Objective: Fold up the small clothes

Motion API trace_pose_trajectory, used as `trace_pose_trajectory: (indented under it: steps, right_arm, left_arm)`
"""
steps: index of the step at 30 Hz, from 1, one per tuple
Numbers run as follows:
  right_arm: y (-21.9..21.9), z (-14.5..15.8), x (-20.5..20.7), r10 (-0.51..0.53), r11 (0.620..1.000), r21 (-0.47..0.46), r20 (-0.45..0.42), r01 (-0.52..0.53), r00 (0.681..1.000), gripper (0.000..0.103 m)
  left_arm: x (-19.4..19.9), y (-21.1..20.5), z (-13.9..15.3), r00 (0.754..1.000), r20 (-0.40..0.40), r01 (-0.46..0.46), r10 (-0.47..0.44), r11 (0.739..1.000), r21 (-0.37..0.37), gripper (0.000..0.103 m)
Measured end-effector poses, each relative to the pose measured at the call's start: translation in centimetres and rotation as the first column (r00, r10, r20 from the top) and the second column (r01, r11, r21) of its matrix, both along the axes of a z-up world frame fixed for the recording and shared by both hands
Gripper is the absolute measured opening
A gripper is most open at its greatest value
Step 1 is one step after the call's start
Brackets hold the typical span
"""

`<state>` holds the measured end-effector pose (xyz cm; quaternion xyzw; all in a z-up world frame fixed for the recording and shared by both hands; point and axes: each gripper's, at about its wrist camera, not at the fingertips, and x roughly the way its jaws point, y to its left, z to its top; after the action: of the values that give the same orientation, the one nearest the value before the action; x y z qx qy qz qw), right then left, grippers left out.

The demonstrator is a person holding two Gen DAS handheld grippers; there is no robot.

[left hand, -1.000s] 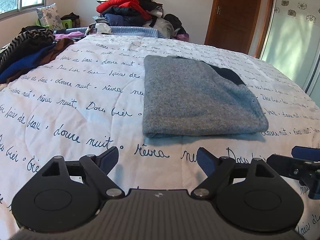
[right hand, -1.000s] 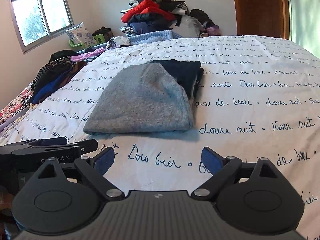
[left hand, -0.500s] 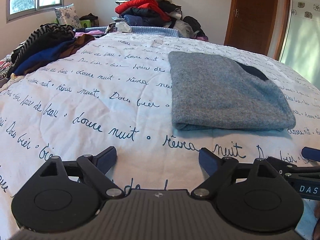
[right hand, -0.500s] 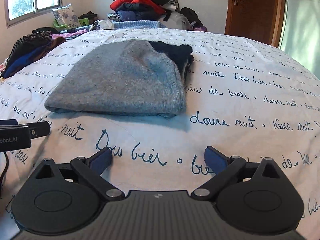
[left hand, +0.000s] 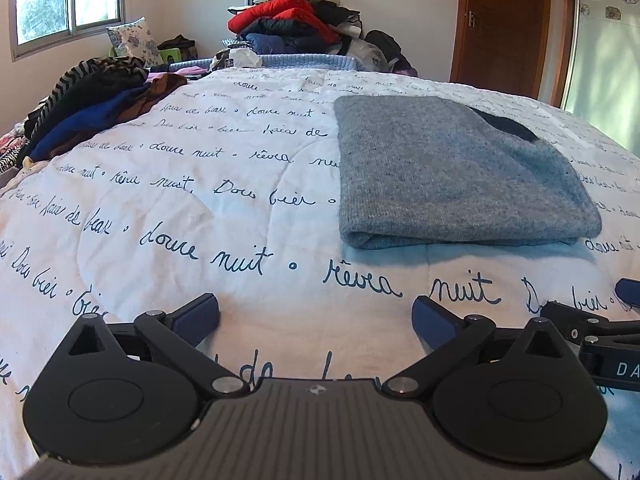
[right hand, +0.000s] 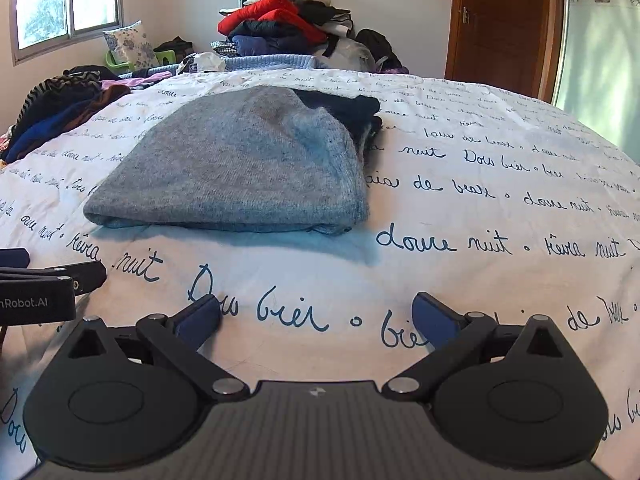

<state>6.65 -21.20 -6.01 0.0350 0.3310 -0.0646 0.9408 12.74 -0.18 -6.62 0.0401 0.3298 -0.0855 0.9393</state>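
A folded grey knit garment (left hand: 452,172) lies flat on the white bedspread (left hand: 200,184), with a dark navy piece showing at its far right edge. In the right wrist view the grey garment (right hand: 240,164) lies ahead and to the left. My left gripper (left hand: 316,316) is open and empty, low over the bedspread, short of the garment and to its left. My right gripper (right hand: 316,316) is open and empty, short of the garment's near right corner. Each gripper shows at the edge of the other's view.
A heap of unfolded clothes (left hand: 92,108) lies at the bed's left side. A tall pile of red and dark clothes (left hand: 296,28) stands beyond the far end. A wooden door (left hand: 504,28) is at the back right, a window (left hand: 68,0) at the left.
Both grippers have pulled back and dropped lower towards the near side of the bed, still open. The grey garment has not moved.
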Motion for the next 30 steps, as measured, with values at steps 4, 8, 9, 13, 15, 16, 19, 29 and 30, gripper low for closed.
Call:
trace_pose_trajectory:
  steps: [4,8,9,13,15,16,19,29,30]
  right_arm:
    - [-0.03,0.01,0.02,0.0,1.0,-0.003,0.0,0.0,1.0,0.103]
    - [-0.01,0.0,0.03,0.0,1.0,-0.004,-0.001,0.0,1.0,0.103]
    - [0.0,0.0,0.03,0.0,1.0,-0.004,-0.001,0.0,1.0,0.103]
    - [-0.01,0.0,0.03,0.0,1.0,-0.004,-0.001,0.0,1.0,0.103]
    - [-0.03,0.0,0.03,0.0,1.0,-0.005,-0.001,0.0,1.0,0.103]
    - [-0.01,0.0,0.03,0.0,1.0,-0.004,-0.001,0.0,1.0,0.103]
    - [-0.02,-0.01,0.03,0.0,1.0,-0.004,-0.001,0.0,1.0,0.103]
    - [-0.02,-0.01,0.03,0.0,1.0,-0.004,-0.001,0.0,1.0,0.103]
    - [-0.01,-0.01,0.03,0.0,1.0,-0.004,-0.001,0.0,1.0,0.103]
  left_arm:
    - [-0.03,-0.09,-0.07,1.0,0.002,-0.001,0.001,1.0,0.004,0.103]
    - [0.09,-0.09,-0.13,1.0,0.002,-0.001,0.001,1.0,0.004,0.103]
    - [0.09,-0.09,-0.12,1.0,0.002,-0.001,0.001,1.0,0.004,0.103]
    - [0.06,-0.15,-0.15,1.0,0.001,0.0,0.0,1.0,0.007,0.103]
    - [0.03,-0.1,-0.16,1.0,0.001,0.001,-0.001,1.0,0.003,0.103]
    - [0.04,-0.16,-0.16,1.0,0.001,0.001,-0.001,1.0,0.003,0.103]
    - [0.07,-0.18,-0.14,1.0,0.001,0.001,-0.001,1.0,0.004,0.103]
    - [0.04,-0.1,-0.15,1.0,0.0,0.001,-0.001,1.0,-0.002,0.103]
    - [0.04,-0.1,-0.15,1.0,0.0,0.001,-0.001,1.0,-0.001,0.103]
